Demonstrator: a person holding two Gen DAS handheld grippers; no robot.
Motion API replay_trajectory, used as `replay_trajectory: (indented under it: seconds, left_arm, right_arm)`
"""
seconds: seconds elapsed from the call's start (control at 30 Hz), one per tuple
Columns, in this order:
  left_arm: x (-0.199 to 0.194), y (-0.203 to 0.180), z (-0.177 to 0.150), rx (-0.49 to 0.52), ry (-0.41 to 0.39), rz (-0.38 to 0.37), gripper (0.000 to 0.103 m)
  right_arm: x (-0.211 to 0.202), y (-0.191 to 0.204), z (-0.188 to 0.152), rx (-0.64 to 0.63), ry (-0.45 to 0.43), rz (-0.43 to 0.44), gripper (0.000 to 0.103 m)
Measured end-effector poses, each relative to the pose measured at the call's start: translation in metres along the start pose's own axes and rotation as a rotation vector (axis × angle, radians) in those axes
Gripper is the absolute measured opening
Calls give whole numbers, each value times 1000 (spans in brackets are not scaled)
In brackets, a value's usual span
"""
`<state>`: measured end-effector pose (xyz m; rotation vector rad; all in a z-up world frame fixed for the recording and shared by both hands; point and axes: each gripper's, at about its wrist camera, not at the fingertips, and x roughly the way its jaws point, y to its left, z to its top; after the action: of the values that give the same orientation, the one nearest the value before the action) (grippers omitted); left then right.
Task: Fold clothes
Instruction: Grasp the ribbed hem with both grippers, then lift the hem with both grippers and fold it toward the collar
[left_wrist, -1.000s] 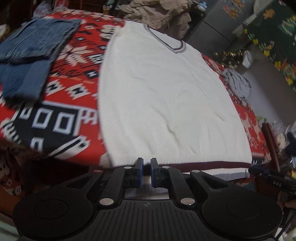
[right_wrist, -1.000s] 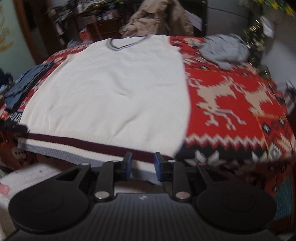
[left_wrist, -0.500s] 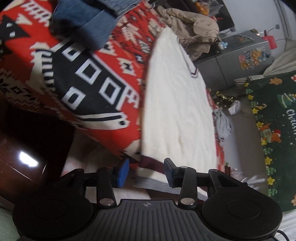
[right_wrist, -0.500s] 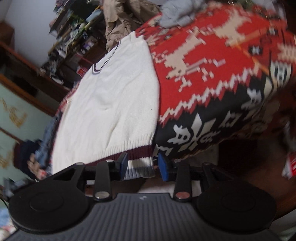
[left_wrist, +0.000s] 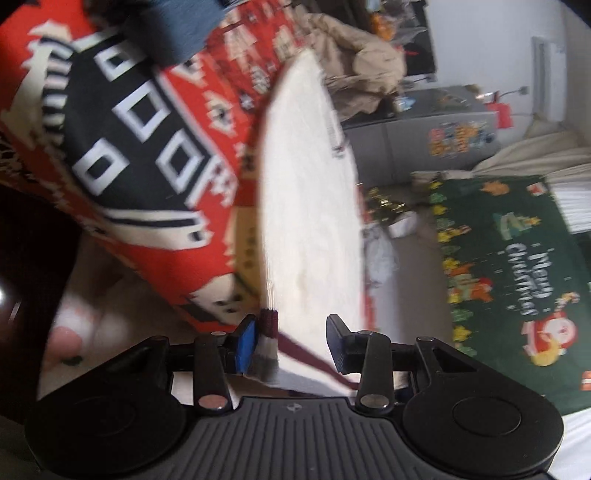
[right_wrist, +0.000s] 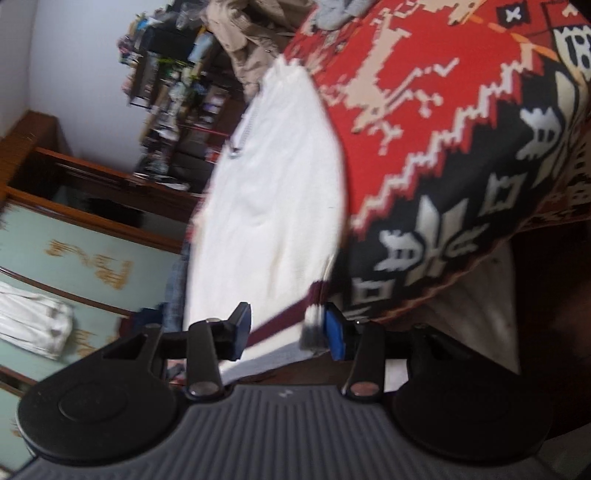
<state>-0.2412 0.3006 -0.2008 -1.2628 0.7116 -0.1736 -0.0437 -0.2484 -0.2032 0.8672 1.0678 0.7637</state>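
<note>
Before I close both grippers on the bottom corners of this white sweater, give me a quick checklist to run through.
1. Left gripper jaws apart around hem corner: ok.
2. Right gripper jaws apart, still opening, hem corner between them: ok.
3. White sweater lying flat on the red blanket: ok.
4. Pads pressing the cloth from both sides: not ok; on each gripper the hem lies beside one blue pad only.
5. Both layers of the hem caught: cannot tell.
6. Jeans clear of the sweater: ok.

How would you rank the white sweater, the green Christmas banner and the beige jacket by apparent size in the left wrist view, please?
1. white sweater
2. green Christmas banner, close behind it
3. beige jacket, farthest away, so this rank is unsure
</note>
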Motion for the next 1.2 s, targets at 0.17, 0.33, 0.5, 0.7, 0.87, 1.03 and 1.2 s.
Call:
replay_trajectory:
  seconds: [0.17,0.33,0.5,0.7,0.87,1.03,1.2]
  left_arm:
    - [9,-4,3,29,30,59,39]
    - [20,-3,2,32,56,127,22]
    - [20,-9,-2,38,33,168,9]
    - [-1,-33,-1,66,-47,240,6]
    - [-15,-47,5,79,-93,304,6]
    - [-25,-64,0,145,-87,332,6]
    - [-23,-55,-3,136,-39,390,6]
  right_arm:
    - [7,-1,6,23,-3,4,48]
    - [24,-2,10,29,14,-62,23]
    - [40,0,8,19,30,-130,10]
    - [30,23,8,-14,-61,-168,6]
    - [20,38,13,-15,-127,-181,5]
    - [7,41,10,-9,-148,-190,5]
    - [2,18,9,52,-117,-232,5]
